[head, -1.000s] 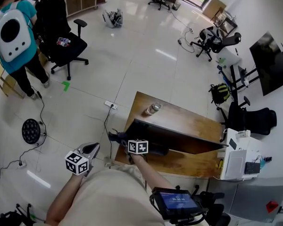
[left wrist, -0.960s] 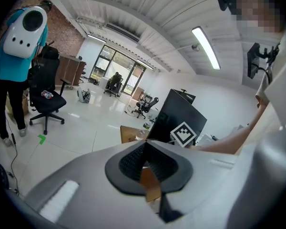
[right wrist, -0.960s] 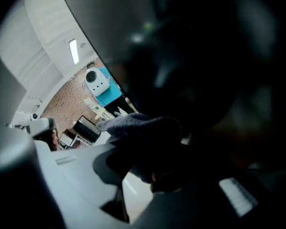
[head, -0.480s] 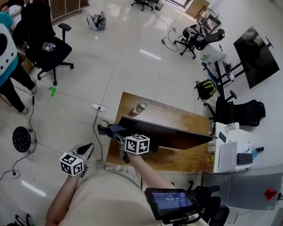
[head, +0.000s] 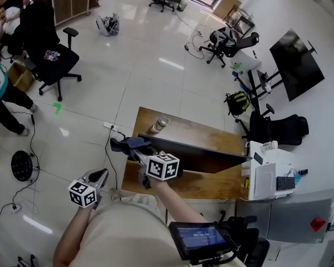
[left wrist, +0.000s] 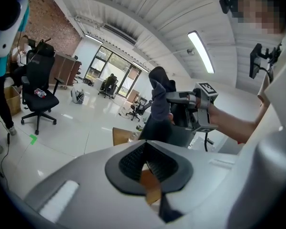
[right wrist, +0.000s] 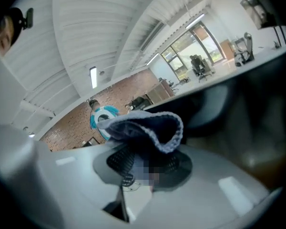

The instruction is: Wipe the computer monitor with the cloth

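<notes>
The computer monitor (head: 203,154) stands on a wooden desk (head: 195,129), seen from above as a thin dark slab. My right gripper (head: 136,149) is shut on a dark blue cloth (head: 126,144) just off the monitor's left end. The bunched cloth (right wrist: 145,124) fills the right gripper view, with the dark monitor (right wrist: 250,104) behind it. In the left gripper view the cloth (left wrist: 158,101) hangs from the right gripper (left wrist: 170,97) in front of the monitor (left wrist: 183,133). My left gripper (head: 99,176) hangs low to the left, off the desk. Its pads (left wrist: 133,160) are shut on nothing.
A glass jar (head: 158,125) stands at the desk's far left corner. A power strip (head: 111,127) and cables lie on the floor left of the desk. A white machine (head: 261,177) sits at the desk's right. Office chairs (head: 47,43) and a person (head: 0,88) are further off.
My right gripper has carried the cloth up along the monitor's left end. The head view has shifted; the left gripper has barely moved.
</notes>
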`<state>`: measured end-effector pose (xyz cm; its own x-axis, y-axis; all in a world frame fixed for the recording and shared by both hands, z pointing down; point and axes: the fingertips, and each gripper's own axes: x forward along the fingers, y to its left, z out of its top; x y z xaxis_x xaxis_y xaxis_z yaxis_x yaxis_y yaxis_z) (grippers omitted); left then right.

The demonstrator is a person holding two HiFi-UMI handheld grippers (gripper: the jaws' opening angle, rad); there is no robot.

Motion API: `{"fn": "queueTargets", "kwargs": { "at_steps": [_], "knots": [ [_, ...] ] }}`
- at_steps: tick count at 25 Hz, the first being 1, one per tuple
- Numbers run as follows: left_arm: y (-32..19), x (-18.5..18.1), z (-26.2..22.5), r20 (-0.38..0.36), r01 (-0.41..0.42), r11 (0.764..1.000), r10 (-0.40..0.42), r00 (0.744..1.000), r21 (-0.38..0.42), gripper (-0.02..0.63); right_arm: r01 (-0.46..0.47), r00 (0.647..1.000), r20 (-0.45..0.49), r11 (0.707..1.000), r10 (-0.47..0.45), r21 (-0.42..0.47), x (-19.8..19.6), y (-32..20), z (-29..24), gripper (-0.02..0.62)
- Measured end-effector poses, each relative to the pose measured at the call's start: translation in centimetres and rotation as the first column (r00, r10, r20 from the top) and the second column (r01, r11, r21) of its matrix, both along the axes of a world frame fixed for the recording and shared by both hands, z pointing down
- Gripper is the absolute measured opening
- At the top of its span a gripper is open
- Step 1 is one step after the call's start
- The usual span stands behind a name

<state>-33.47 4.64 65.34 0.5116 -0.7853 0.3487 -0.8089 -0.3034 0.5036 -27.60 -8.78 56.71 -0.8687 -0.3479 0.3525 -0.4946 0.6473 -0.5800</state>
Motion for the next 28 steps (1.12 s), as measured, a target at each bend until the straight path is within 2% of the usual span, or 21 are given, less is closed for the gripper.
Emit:
{"fn": "queueTargets", "kwargs": {
  "at_steps": [12,20,23,28],
  "knots": [
    [0.0,-0.2,-0.6,0.009,-0.005,1.0,0.005,1.0,0.007,-0.009,0.044,0.994,-0.106,0.987,-0.027,0.157,-1.0,-0.2,-2.1,0.097],
    [-0.2,0.0,-0.4,0.021,-0.019,1.0,0.019,1.0,0.001,-0.009,0.041,0.991,-0.135,0.966,-0.006,0.255,-0.6,-0.2,-2.9,0.097],
    [-0.7,0.9,-0.4,0.028,-0.03,1.0,0.03,0.999,0.001,-0.009,0.044,0.99,-0.139,0.955,-0.003,0.294,0.0,-0.2,-3.1,0.097],
    [-1.3,3.5,-0.8,0.023,-0.046,0.999,0.046,0.999,0.001,-0.009,0.065,0.988,-0.154,0.951,-0.019,0.301,1.6,-0.3,-2.8,0.095]
  ]
}}
